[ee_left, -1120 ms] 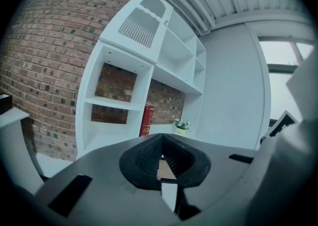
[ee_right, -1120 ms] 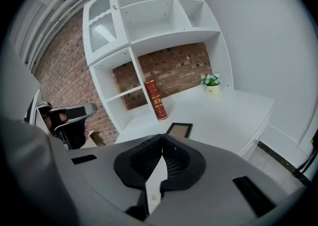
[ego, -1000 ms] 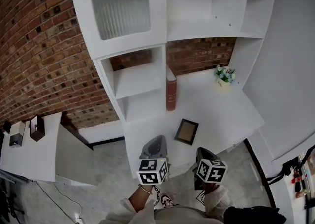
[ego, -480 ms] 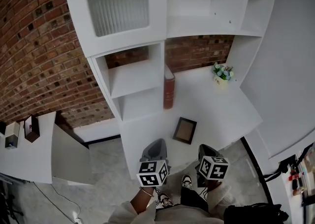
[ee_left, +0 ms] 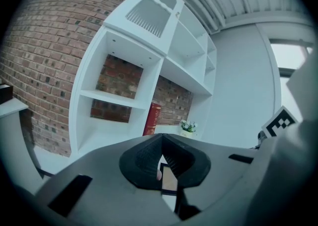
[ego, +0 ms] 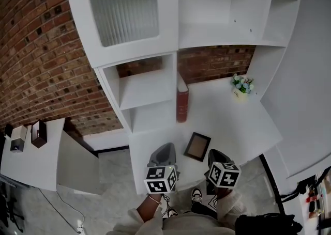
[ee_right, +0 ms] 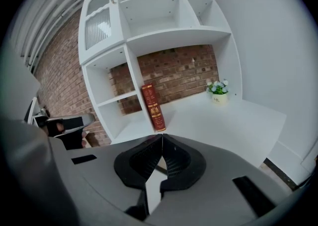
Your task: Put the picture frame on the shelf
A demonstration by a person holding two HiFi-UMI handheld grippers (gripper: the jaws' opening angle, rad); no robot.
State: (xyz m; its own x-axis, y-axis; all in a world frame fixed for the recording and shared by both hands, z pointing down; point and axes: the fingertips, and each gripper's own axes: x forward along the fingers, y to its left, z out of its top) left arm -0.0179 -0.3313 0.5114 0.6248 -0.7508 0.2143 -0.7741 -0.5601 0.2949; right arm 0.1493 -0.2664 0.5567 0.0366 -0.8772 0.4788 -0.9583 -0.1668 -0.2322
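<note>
Head view showed the picture frame (ego: 197, 146) lying flat on the white desk (ego: 232, 120), near its front edge, at about six o'clock from the upright red book (ego: 182, 104). My left gripper (ego: 164, 149) hung at the frame's nine o'clock and my right gripper (ego: 212, 154) just beside it at four o'clock. Both pairs of jaws were pressed together with nothing held between them. A small flower pot (ego: 241, 86) sat at the frame's one o'clock, well apart.

Home-like study corner, brick wall (ego: 39, 58), white shelf unit (ego: 170, 19) with desk (ego: 230, 125), red book (ego: 182, 104), small flower pot (ego: 241, 85)
</note>
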